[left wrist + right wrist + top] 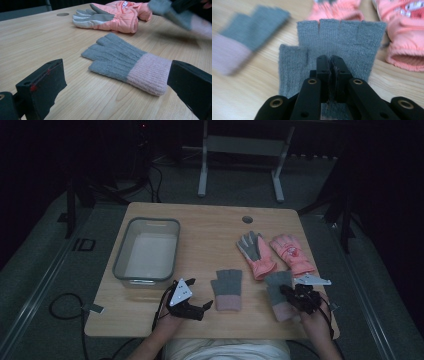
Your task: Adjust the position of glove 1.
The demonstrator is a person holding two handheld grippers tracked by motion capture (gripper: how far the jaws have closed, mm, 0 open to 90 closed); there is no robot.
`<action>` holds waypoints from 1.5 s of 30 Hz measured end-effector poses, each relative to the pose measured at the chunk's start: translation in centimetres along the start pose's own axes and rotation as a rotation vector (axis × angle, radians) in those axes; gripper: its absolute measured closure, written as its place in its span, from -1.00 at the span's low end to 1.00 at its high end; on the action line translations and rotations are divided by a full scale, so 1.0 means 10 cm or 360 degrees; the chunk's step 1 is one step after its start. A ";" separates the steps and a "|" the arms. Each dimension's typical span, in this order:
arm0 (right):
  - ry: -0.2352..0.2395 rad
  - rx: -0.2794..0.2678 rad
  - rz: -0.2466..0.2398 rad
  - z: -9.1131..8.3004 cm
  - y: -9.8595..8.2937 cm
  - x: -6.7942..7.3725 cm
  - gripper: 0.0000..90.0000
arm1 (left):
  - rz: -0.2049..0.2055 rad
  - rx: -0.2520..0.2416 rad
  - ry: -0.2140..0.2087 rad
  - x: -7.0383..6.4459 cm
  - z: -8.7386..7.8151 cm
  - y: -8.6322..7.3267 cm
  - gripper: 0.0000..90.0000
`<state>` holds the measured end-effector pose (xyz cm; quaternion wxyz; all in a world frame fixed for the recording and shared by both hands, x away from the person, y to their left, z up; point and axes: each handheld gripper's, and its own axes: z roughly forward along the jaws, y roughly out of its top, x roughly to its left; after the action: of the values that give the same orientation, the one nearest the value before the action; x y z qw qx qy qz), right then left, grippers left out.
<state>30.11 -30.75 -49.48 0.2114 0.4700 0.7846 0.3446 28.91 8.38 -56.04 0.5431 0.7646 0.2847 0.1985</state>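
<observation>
My right claw (329,65) is clamped on one grey knit glove (337,45) near the table's front edge, lifting it; my left claw (112,82) gapes toward its mate (125,63).

Right claw (331,65) clamped (left claw (112,82) agape)

We see a dim recording room or lab rather than a home. A light wooden desk (210,220) with a round cable hole (247,219) stands on grey carpet (45,265), with loose cables (65,307) trailing across the floor. Beyond it we make out the white metal legs of another bench (202,175) and dark equipment stands (70,205) at the sides.
</observation>
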 end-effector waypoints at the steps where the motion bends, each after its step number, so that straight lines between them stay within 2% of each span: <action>1: -0.0003 -0.0031 0.0032 -0.04 0.01 0.04 0.90 | 0.0000 -0.0001 0.0001 0.00 0.00 0.00 -0.97; 5: -0.0035 -0.0117 0.0181 -0.13 0.04 0.14 0.90 | 0.0006 -0.0002 0.0005 0.00 0.00 0.00 -0.97; 6: -0.0050 -0.0130 0.0234 -0.12 0.05 0.14 0.90 | 0.0006 -0.0003 0.0005 0.00 0.00 0.00 -0.97; 8: -0.0071 -0.0138 0.0287 -0.08 0.05 0.14 0.90 | 0.0006 -0.0002 0.0006 -0.01 0.00 0.00 -0.97; 11: -0.0126 -0.0097 0.0293 0.04 0.04 0.15 0.90 | 0.0005 -0.0005 0.0003 -0.01 0.00 0.00 -0.97; 15: -0.0147 -0.0067 0.0369 0.15 -0.01 0.09 0.90 | 0.0007 -0.0005 0.0004 -0.01 0.00 0.00 -0.97; 16: -0.0161 -0.0038 0.0393 0.22 -0.05 0.06 0.90 | 0.0008 -0.0004 0.0004 -0.01 0.00 0.00 -0.97; 27: -0.0204 0.0057 0.0442 0.34 -0.26 -0.05 0.87 | 0.0009 -0.0003 0.0007 -0.01 0.00 0.00 -0.97; 30: -0.0191 0.0086 0.0469 0.40 -0.30 -0.10 0.82 | 0.0010 -0.0003 0.0004 -0.01 0.00 0.00 -0.97; 37: -0.0164 0.0096 0.0437 0.37 -0.26 -0.13 0.65 | 0.0016 -0.0004 0.0004 -0.01 0.00 0.00 -0.97; 40: -0.0125 0.0084 0.0346 0.32 -0.22 -0.17 0.63 | 0.0013 -0.0003 0.0004 -0.01 0.00 0.00 -0.97; 41: -0.0086 0.0089 0.0312 0.31 -0.21 -0.20 0.61 | 0.0011 -0.0003 0.0003 -0.01 0.00 0.00 -0.97; 42: -0.0042 0.0093 0.0264 0.30 -0.21 -0.23 0.58 | 0.0011 -0.0003 0.0003 -0.01 0.00 0.00 -0.97; 45: -0.0008 0.0122 0.0126 0.29 -0.20 -0.29 0.48 | 0.0010 -0.0004 0.0005 -0.01 0.00 0.00 -0.97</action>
<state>32.16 -32.93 -52.87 0.1813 0.5094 0.7775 0.3212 28.82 8.31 -56.05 0.5429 0.7645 0.2830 0.2018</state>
